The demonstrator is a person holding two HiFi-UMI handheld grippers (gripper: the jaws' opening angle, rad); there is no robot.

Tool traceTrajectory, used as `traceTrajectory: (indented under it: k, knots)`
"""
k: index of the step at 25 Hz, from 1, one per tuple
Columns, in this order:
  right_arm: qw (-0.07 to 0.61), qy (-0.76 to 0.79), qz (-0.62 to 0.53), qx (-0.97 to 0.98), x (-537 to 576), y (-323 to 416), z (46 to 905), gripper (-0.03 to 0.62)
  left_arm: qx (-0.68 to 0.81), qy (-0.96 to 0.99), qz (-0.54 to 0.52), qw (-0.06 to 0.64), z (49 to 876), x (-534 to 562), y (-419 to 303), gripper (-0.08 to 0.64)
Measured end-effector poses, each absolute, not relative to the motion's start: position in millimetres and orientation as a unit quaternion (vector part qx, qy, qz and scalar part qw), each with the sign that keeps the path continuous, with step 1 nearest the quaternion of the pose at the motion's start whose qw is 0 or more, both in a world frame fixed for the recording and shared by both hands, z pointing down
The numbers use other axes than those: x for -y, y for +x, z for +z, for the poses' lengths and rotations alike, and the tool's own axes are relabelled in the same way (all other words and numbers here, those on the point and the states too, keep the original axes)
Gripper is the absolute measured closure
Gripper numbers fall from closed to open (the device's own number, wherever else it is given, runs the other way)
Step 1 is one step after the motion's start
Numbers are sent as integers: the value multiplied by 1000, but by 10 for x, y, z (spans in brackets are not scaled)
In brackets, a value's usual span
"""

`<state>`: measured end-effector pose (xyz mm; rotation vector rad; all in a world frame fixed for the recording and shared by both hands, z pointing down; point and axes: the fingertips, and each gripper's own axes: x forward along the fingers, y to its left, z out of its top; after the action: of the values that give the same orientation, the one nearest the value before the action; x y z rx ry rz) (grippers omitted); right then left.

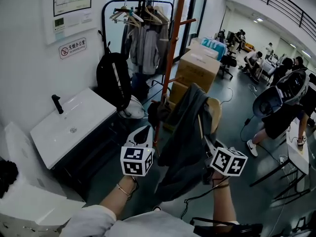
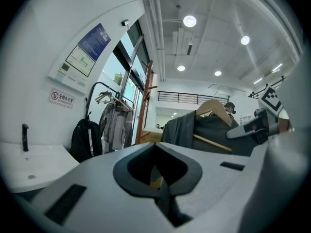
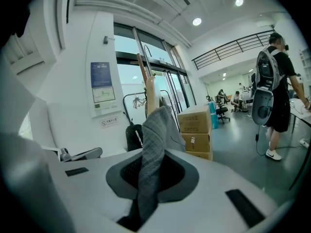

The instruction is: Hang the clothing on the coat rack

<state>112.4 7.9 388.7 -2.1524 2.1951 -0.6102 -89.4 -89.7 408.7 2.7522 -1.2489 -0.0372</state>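
Floor (image 1: 236, 113) open at right; coat rack (image 1: 172, 48) just beside jacket (image 1: 185, 142).

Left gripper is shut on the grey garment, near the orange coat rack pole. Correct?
Not the left: the right gripper is shut on the grey garment, as the right gripper view shows. The orange coat rack pole is indeed near.
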Motion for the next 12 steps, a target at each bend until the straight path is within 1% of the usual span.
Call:
traceTrajectory:
  k: [4, 12]
  knots:
    - [15, -672, -206, -711, 121, 1409, 3886, 545, 427, 901, -13, 70, 4117, 1065, -644, 560]
    - [7, -657, -203, -726, 435, 1766, 3851, 545, 450, 890, -19, 73, 4011, 1308, -324, 560]
